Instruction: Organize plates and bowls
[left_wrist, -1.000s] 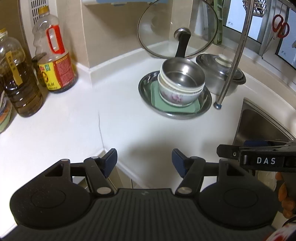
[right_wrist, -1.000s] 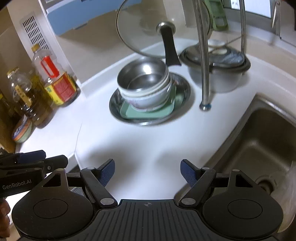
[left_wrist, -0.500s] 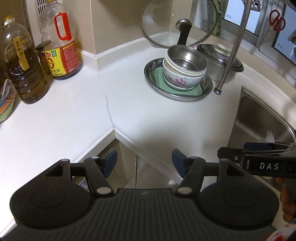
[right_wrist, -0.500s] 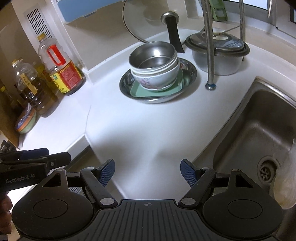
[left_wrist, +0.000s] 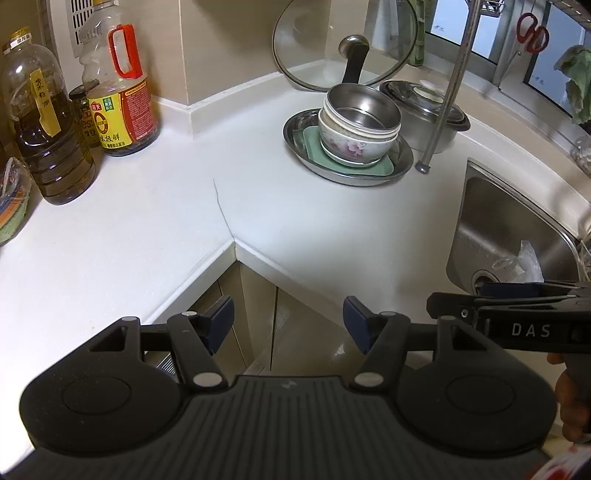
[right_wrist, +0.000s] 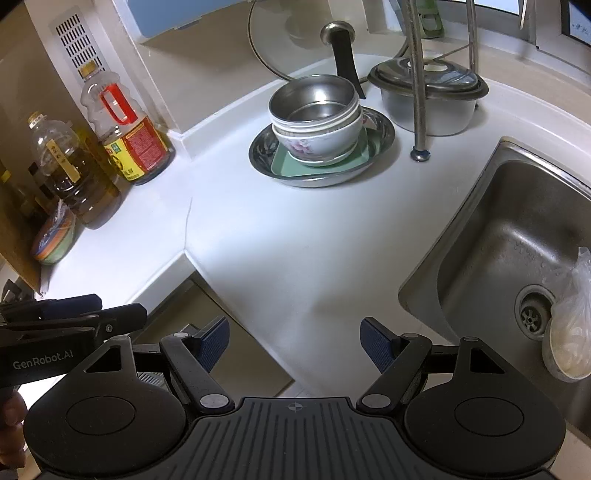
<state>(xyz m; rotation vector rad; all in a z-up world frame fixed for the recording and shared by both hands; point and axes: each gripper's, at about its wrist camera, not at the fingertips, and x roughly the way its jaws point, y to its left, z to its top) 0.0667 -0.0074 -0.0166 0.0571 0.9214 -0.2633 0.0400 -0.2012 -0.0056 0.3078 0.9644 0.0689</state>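
**A:** So where were the dishes at that point?

**B:** All in one stack at the back of the counter. Steel bowl sat on top, nested in a floral bowl, that was on a green plate, and the whole pile sat in a round steel tray. From the right camera it was the same stack: steel bowl, floral bowl, green plate, tray.

**A:** And the grippers?

**B:** Left gripper was wide open, nothing between the pads, hanging off the counter's front edge over the cabinet doors, well apart from the stack. Right gripper was the same deal, spread wide and empty, out past the counter edge. You could see each one poking into the other's view from the side.

**A:** Anything else around?

**B:** A lidded pot just beside the tray, a glass lid leaning on the wall behind it, a metal pole standing by the tray, oil bottles off to the left, and the sink on the right with a plastic bag in it.
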